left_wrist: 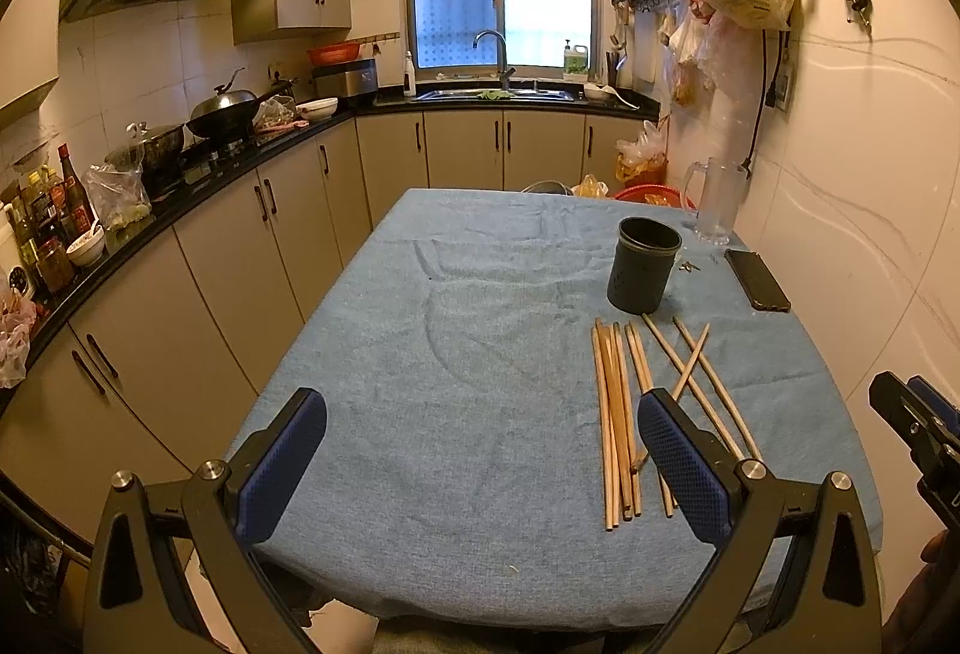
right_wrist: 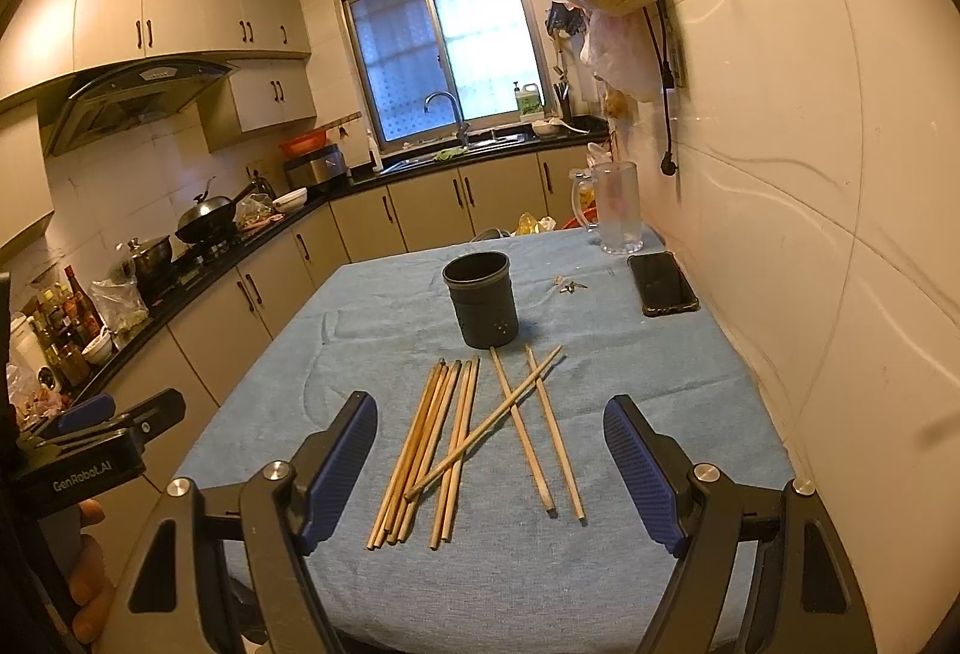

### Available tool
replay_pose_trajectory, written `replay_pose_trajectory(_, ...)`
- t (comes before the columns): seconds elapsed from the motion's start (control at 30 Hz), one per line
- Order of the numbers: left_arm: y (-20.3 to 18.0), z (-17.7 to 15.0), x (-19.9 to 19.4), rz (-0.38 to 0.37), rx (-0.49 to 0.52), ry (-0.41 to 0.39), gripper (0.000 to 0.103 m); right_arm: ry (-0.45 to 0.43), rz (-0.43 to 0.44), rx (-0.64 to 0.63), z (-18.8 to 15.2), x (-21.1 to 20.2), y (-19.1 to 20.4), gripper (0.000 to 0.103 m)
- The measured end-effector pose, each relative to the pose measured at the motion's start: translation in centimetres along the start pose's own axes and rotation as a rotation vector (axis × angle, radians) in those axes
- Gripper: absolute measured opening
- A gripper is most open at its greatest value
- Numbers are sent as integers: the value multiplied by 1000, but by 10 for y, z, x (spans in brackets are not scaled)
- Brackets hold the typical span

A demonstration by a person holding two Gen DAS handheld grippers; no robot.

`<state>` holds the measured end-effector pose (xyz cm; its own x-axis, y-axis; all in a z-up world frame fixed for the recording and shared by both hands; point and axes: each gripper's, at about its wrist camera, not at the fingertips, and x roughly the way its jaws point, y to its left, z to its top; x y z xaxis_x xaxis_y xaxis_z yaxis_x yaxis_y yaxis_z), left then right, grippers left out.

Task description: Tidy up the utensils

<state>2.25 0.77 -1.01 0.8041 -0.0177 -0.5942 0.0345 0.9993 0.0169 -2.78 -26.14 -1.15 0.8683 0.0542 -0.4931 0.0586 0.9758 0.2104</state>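
Chopsticks [right_wrist: 462, 432] loose on blue tablecloth [right_wrist: 660, 384], dark holder [right_wrist: 480, 297] behind, kitchen counters [left_wrist: 198, 162].

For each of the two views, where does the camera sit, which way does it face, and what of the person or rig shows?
Left wrist: behind the open left claw, facing along the blue-clothed table to the window; right claw at right edge.
Right wrist: behind the open right claw, over the chopsticks; left claw and hand at left edge.
Shared: chopsticks, dark holder, phone, glass mug.
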Motion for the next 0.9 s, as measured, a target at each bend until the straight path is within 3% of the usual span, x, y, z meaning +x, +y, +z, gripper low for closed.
replay_pose_trajectory(0.37, 1, -1, 14, -7, -8, 28, 103, 20, -5, -13, 0, 8, 0, 79)
replay_pose_trajectory(0.63, -3, 2, 42, -30, 3, 77, 103, 95, 23, 22, -1, 39, -10, 61)
replay_pose_trajectory(0.9, -13, 12, 89, -80, -2, 165, 103, 182, 56, 76, 6, 86, -27, 53)
